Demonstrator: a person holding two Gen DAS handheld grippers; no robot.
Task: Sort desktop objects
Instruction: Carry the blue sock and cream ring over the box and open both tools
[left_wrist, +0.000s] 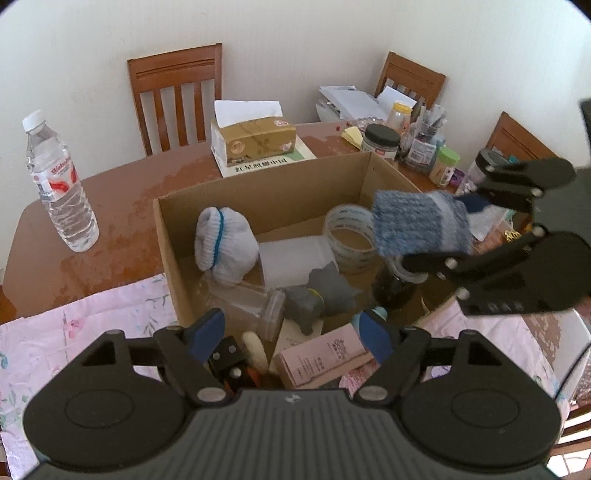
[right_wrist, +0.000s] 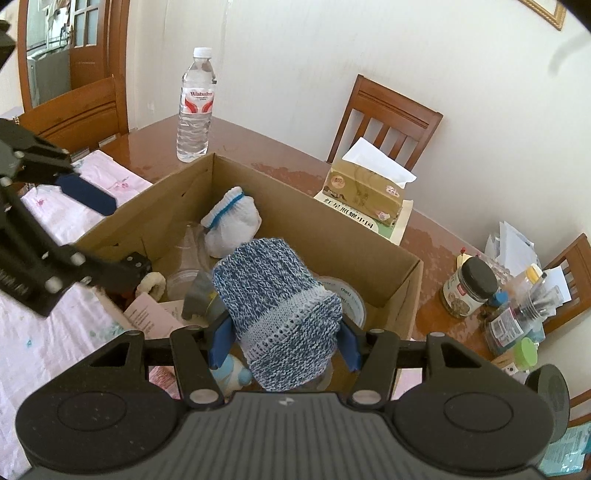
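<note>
A blue-and-white knitted roll (right_wrist: 280, 314) is clamped between the blue pads of my right gripper (right_wrist: 284, 341), above the open cardboard box (right_wrist: 332, 236). In the left wrist view the same knitted roll (left_wrist: 417, 225) hangs over the box's right side, held by the right gripper (left_wrist: 448, 232). My left gripper (left_wrist: 290, 338) stands open over the near end of the box (left_wrist: 258, 181), with nothing pressed between its pads. Under it lie a pink packet (left_wrist: 321, 356) and a black tool (left_wrist: 225, 356). The box also holds a white rolled sock (left_wrist: 223, 245), a tape roll (left_wrist: 349, 236) and a grey toy (left_wrist: 317, 299).
A water bottle (left_wrist: 59, 184) stands on the brown table to the left of the box. A tissue box (left_wrist: 253, 138) sits behind the box. Jars and a pen holder (left_wrist: 424, 142) crowd the far right. Pink cloth (left_wrist: 85, 332) covers the near table. Wooden chairs line the wall.
</note>
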